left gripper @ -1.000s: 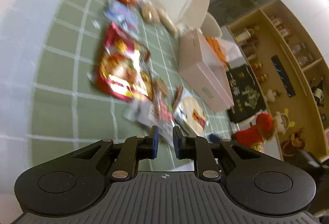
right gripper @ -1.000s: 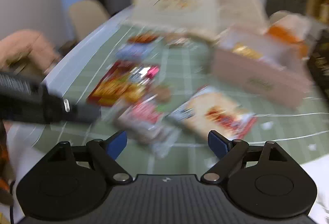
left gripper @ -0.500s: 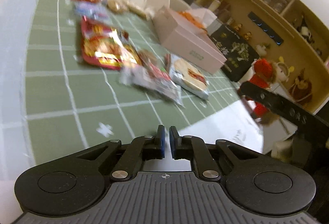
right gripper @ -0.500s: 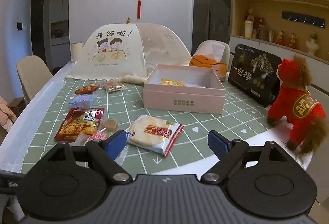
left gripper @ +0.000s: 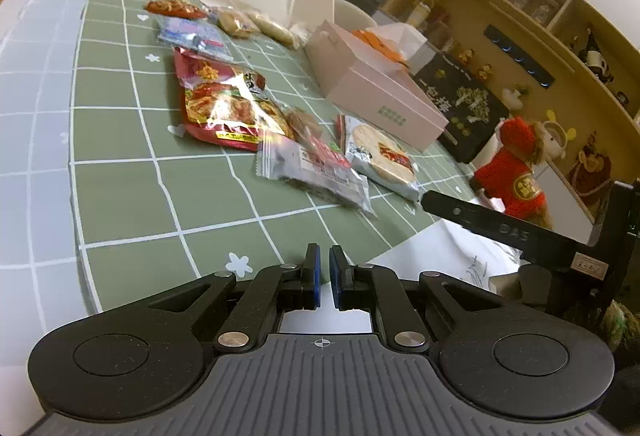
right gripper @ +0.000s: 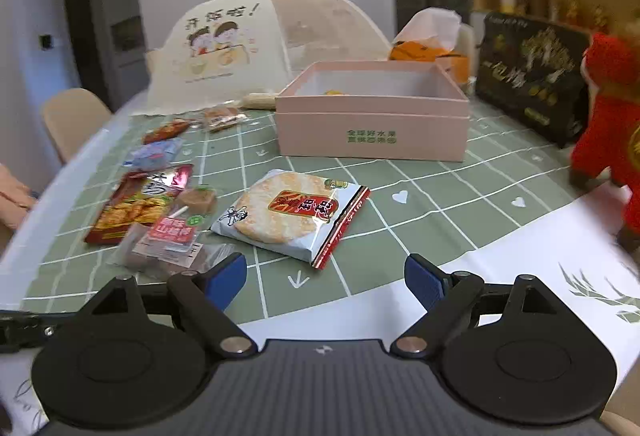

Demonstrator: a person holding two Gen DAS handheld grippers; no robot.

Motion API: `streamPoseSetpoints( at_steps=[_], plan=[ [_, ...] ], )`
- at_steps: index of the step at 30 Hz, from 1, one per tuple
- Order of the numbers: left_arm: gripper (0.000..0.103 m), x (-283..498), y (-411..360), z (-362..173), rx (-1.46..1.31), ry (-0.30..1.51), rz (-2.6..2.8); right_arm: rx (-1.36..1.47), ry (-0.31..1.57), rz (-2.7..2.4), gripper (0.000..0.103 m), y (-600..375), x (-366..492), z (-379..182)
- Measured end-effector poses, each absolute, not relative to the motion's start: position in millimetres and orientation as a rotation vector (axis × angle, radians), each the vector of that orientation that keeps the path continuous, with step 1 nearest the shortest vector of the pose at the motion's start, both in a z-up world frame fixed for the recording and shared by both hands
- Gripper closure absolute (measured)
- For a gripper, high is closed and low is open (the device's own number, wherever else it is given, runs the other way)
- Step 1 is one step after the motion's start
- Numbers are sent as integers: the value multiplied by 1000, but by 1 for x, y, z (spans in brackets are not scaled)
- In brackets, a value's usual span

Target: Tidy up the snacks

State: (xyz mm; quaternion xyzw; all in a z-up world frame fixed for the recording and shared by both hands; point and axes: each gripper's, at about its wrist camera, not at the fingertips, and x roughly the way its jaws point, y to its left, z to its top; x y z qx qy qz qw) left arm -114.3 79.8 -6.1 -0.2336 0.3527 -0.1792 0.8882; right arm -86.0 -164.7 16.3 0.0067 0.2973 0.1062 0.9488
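While your left gripper (left gripper: pixel 324 263) sits pinched nearly closed w/ nothing between its blue pads, your right gripper (right gripper: pixel 325 278) is spread wide and also holds nothing. Both hover over the near edge of the tabletop (right gripper: pixel 440 204), which has a green grid cloth.

Snacks are scattered on the cloth, none in either gripper. Just ahead of the right gripper lies the rice cracker packet (right gripper: pixel 292 214), flat, w/ a round cracker printed on it. To its left is a clear hawthorn snack packet (right gripper: pixel 168 240) w/ a pink label, its near end close to the right gripper's left finger (can't tell if touching). Beyond that sits a small brown wrapped candy (right gripper: pixel 198 198) and a big red foil snack bag (right gripper: pixel 138 202). Farther back: a blue-white packet (right gripper: pixel 154 152), a red-orange packet (right gripper: pixel 166 130), and a small bread-like packet (right gripper: pixel 222 117).

Behind the rice cracker packet, well apart, stands the open pink box (right gripper: pixel 372 124), upright, w/ something yellow inside. A mesh food cover (right gripper: pixel 256 44) w/ cartoon kids is behind it. A red plush toy (right gripper: pixel 608 140) stands at the right edge, a black gift box (right gripper: pixel 532 72) beside it.

From the left wrist view, the right gripper's black frame (left gripper: pixel 520 236) shows at right.
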Motion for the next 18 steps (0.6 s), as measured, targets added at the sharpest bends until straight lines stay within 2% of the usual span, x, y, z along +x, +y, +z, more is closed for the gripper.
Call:
streamPoseSetpoints(
  at_steps=[9, 12, 18],
  plan=[
    [93, -90, 86, 10, -452, 870, -326, 157, 644, 461, 16, -211, -62, 60],
    [90, -81, 85, 25, -413, 931, -312, 90, 680, 433, 16, -208, -36, 70],
    [90, -47, 93, 56, -493, 912, -295, -57, 718, 331, 16, -200, -17, 40]
  ],
)
